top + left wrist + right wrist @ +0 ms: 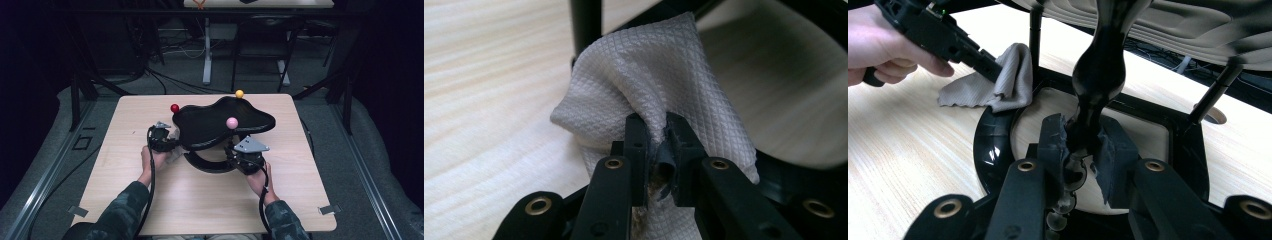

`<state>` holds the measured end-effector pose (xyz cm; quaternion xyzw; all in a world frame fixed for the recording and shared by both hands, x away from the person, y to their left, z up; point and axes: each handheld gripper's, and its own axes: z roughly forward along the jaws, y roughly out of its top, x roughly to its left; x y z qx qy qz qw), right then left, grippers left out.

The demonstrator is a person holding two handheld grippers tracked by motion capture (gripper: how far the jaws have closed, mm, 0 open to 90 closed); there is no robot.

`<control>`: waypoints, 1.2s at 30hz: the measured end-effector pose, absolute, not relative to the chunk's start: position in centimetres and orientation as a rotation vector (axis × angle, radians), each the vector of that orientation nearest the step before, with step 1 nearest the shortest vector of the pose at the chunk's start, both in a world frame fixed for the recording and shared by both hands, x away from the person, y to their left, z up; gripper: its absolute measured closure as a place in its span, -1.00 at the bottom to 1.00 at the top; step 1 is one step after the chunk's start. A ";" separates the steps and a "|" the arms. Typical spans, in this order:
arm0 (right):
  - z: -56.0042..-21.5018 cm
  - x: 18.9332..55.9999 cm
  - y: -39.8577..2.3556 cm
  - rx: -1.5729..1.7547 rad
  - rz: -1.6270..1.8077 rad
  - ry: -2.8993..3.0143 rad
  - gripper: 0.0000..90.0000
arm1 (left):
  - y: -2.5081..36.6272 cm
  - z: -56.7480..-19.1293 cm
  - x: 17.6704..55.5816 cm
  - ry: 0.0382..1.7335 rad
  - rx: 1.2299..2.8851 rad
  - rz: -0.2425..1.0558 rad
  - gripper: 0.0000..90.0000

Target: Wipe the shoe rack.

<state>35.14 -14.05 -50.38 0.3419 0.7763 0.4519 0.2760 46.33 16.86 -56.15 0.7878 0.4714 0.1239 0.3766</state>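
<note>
I've got both forearms coming in from the bottom of the high view, camouflage sleeves, hands wrapped around the gripper bodies low over the bench [125,165]. My left gripper [167,142] sits left of centre, pointing right toward the black stand [220,122]; in the left gripper view its jaws are pinched narrow on a bunched white cloth [649,95], which lies against the stand's thin post and curved base ring. My right gripper [235,152] sits just right of centre at the stand's lower edge, angled up-left; in the right gripper view it is clamped on the stand's black turned stem [1098,75], pads tight on both sides. The stand's tray top carries a pink ball [231,122], a red ball [174,108] at upper left and a yellow ball [239,93] at the top. In the right gripper view the left hand [883,45] shows upper left, with the cloth beside it on the ring.
</note>
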 end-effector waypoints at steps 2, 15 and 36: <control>-50.4 35.1 -14.0 0.919 1.215 2.086 0.66 | 16.7 -56.1 46.0 1.208 2.011 0.313 0.80; -50.3 35.1 -14.0 0.927 1.195 2.089 0.66 | 16.4 -56.5 44.1 1.209 1.995 0.319 0.80; -50.3 35.4 -12.7 0.917 1.194 2.088 0.66 | 15.4 -56.9 40.5 1.176 1.994 0.427 0.80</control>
